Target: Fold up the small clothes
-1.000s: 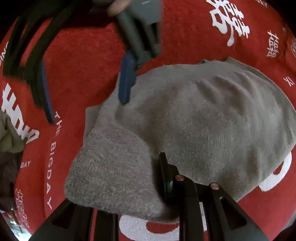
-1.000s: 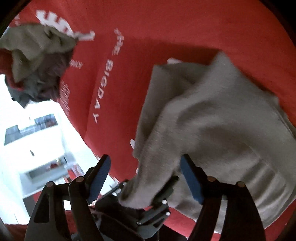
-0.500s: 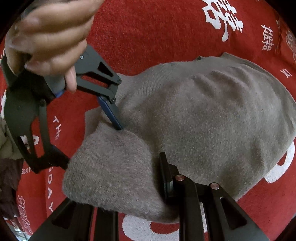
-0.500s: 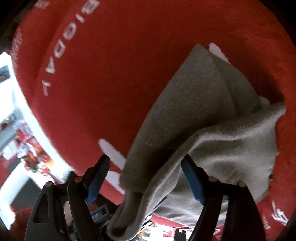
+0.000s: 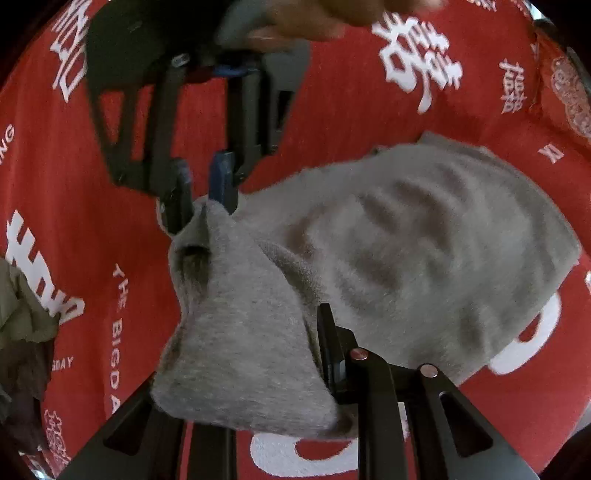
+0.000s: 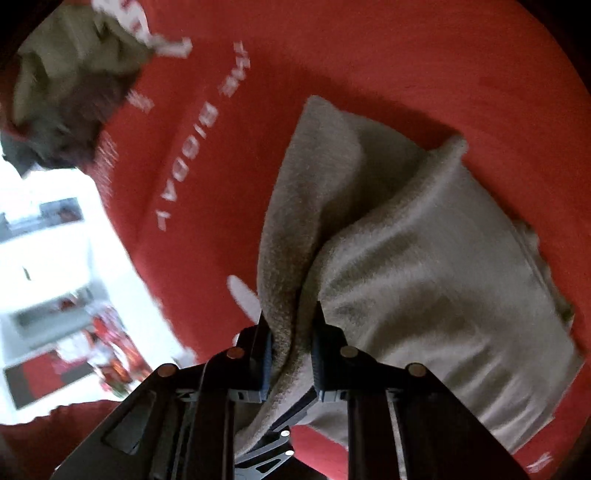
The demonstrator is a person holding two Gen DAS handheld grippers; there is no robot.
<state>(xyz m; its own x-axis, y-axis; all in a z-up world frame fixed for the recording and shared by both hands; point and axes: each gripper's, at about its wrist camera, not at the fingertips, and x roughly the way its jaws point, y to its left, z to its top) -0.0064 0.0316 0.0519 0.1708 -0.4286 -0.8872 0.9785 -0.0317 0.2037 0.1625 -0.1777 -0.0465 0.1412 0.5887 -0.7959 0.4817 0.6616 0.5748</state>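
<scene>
The soft grey knitted garment (image 5: 424, 251) lies on the red cloth with white printed lettering (image 5: 351, 110), most of its body spread flat and rippled toward the right of my left wrist view. Its near end is lifted off the cloth in a thick fold.

My right gripper (image 6: 291, 354) has its jaws closed on a bunched ridge of that knit; in the right wrist view I see the fabric pinched tight between the two blue pads and hanging down behind them. From the left wrist view the same gripper (image 5: 201, 192) comes in from above, pulling a corner of the garment up into a small peak. The hand (image 5: 325, 18) holding it shows at the top edge, blurred.

My left gripper (image 5: 251, 369) holds the lifted fold from the near side. One finger (image 5: 328, 350) presses against the fabric's right flank, but the knit covers the other, so I cannot tell how far the jaws stand apart.

Further out, a crumpled pile of olive and dark clothes (image 6: 70, 85) sits on the red cloth, well apart from the grey garment. Beyond the cloth's edge there is a bright, blurred room (image 6: 48, 266).
</scene>
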